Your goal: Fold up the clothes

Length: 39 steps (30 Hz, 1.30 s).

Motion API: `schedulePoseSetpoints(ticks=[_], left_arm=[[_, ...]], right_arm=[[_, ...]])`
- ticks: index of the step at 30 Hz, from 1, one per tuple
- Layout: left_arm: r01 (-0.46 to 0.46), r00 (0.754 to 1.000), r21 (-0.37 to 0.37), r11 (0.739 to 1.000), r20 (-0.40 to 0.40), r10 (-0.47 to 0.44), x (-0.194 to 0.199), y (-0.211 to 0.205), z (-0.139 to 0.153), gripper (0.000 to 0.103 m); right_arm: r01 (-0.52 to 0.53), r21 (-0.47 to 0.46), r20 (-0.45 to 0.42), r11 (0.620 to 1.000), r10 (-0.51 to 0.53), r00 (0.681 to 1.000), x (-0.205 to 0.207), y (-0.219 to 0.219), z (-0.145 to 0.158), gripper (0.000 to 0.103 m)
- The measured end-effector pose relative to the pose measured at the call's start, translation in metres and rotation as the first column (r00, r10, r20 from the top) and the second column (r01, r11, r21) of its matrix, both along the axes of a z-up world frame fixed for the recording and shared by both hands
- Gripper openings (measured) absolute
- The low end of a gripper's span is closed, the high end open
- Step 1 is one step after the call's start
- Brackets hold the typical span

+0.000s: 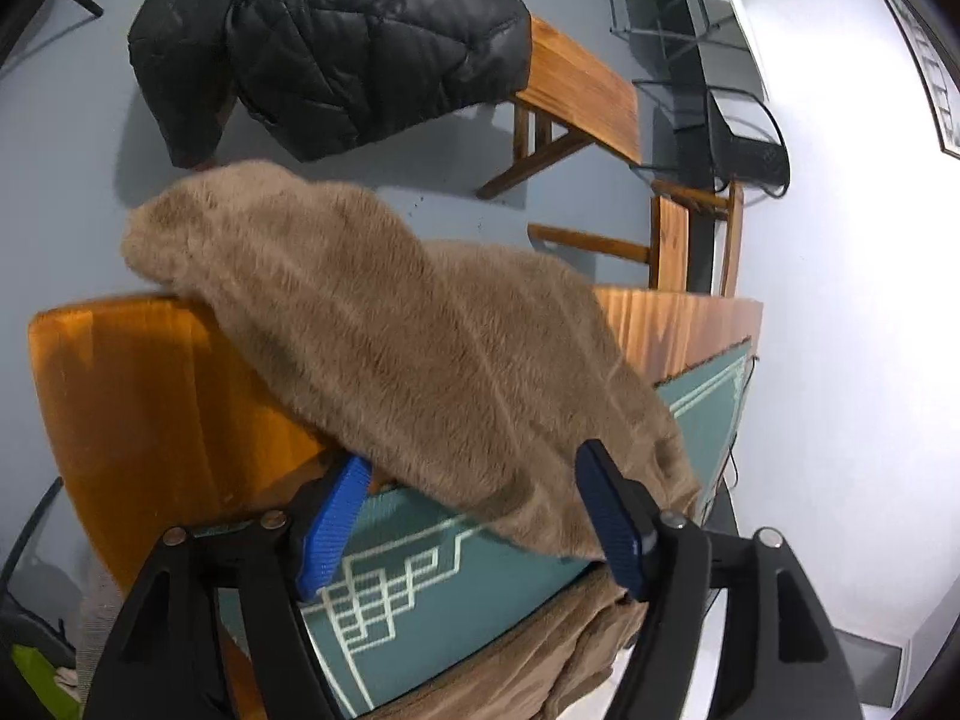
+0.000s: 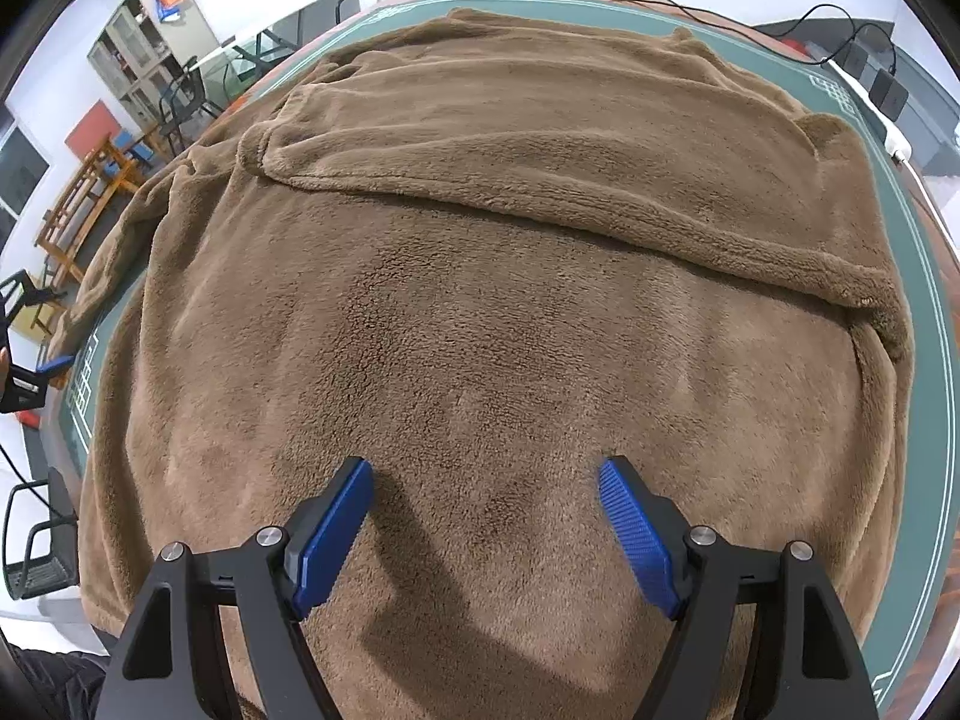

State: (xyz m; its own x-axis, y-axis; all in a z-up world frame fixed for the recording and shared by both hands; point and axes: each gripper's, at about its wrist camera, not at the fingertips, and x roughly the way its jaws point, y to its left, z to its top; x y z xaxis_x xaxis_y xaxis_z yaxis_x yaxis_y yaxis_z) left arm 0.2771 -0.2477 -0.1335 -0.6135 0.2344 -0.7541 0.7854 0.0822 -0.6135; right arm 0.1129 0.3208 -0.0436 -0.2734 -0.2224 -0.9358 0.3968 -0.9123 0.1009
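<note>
A brown fleece garment [image 2: 492,276] lies spread over the green mat [image 2: 924,312] and covers most of it, with a folded band running across its far half. My right gripper [image 2: 483,468] hovers just above the near part, open, with nothing between its pads. In the left wrist view one sleeve [image 1: 390,324] of the garment drapes over the table corner and hangs past the edge. My left gripper [image 1: 474,498] is open around the sleeve's near end. The fleece lies between the blue pads [image 1: 333,522], which do not press on it.
A black quilted jacket [image 1: 336,42] lies on a wooden bench [image 1: 582,84] beyond the table [image 1: 150,396]. A wooden chair [image 1: 672,240] stands near the corner. Cables and a white power strip [image 2: 894,138] run along the table's far right edge. Chairs and a cabinet [image 2: 138,48] stand at left.
</note>
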Motion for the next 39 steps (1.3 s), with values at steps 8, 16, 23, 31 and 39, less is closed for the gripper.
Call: schedulePoseSetpoints(ticks=[8,16,23,31,39], left_arm=[[-0.012,1.000,-0.014,1.000,0.005,0.012,-0.007,-0.011,-0.004,0.014],[-0.045,0.994,-0.191,0.981,-0.102,0.026,-0.015,-0.040,0.041,0.009],[0.027,0.983,-0.378,0.926,-0.158,-0.094,-0.069,-0.044,0.109,0.009],[0.283,0.859,-0.657,0.699,-0.150,-0.489,-0.183,0.061,0.198,0.009],[0.574,0.450,-0.814,0.094,0.218,-0.866,-0.261,0.262,0.193,0.009]], right_arm=[[0.008,0.016,-0.002,1.000,-0.008,1.000,-0.001,-0.005,-0.001,0.080],[0.007,0.027,0.002,1.000,-0.007,1.000,-0.007,-0.011,-0.003,0.080],[0.019,0.017,-0.003,1.000,-0.019,1.000,-0.007,-0.011,-0.003,0.080],[0.061,-0.027,-0.008,0.998,-0.062,0.998,-0.007,-0.004,-0.002,0.080],[0.159,-0.128,0.029,0.979,-0.156,0.987,-0.006,0.022,0.004,0.080]])
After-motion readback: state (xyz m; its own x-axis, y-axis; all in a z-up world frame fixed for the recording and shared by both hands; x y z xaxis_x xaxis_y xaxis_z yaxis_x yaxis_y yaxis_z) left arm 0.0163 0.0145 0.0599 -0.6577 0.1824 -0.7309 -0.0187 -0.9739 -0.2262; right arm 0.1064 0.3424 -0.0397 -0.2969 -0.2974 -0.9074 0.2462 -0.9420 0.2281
